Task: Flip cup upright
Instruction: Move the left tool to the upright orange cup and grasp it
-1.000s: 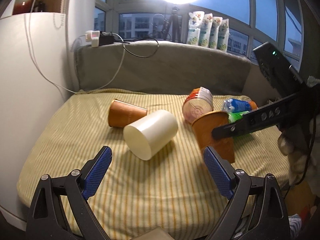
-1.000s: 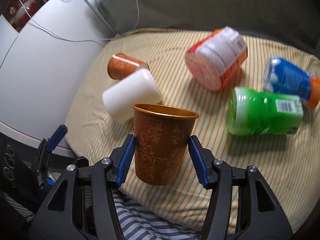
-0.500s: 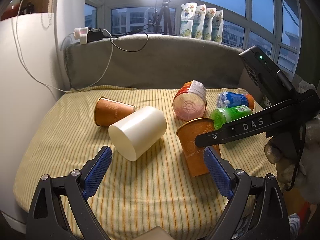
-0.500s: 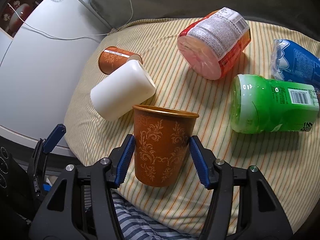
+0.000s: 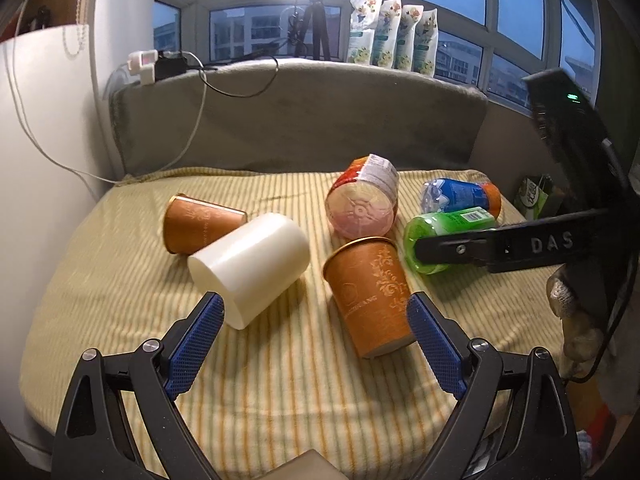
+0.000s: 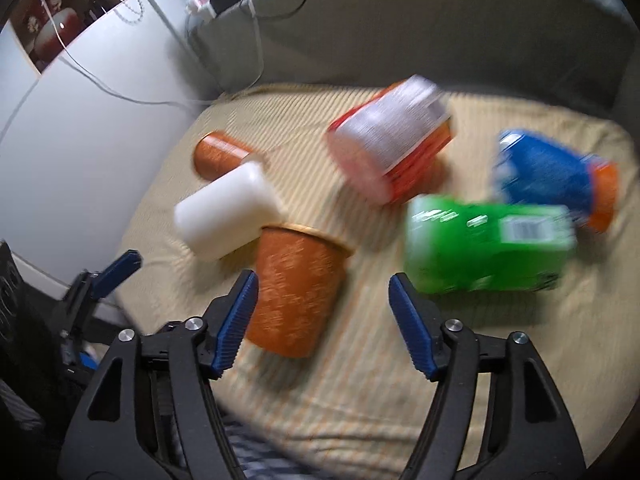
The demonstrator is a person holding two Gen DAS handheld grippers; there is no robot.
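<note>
Now released: our right gripper [image 6: 323, 311] has spread wide off the cup [image 5: 370, 294].
Cup: brown, gold-rimmed, mouth up, slightly tilted; left gripper [image 5: 316, 338] wide, empty.

The right gripper [image 6: 323, 307] has its blue-padded fingers spread wide — the left pad sits just beside the orange cup [image 6: 296, 288], the right pad well apart from it, gripping nothing. The left gripper [image 5: 316, 328] hangs nearer than that cup, jaws wide too, holding nothing — its right pad [image 5: 434, 346] close by the cup's base
</note>
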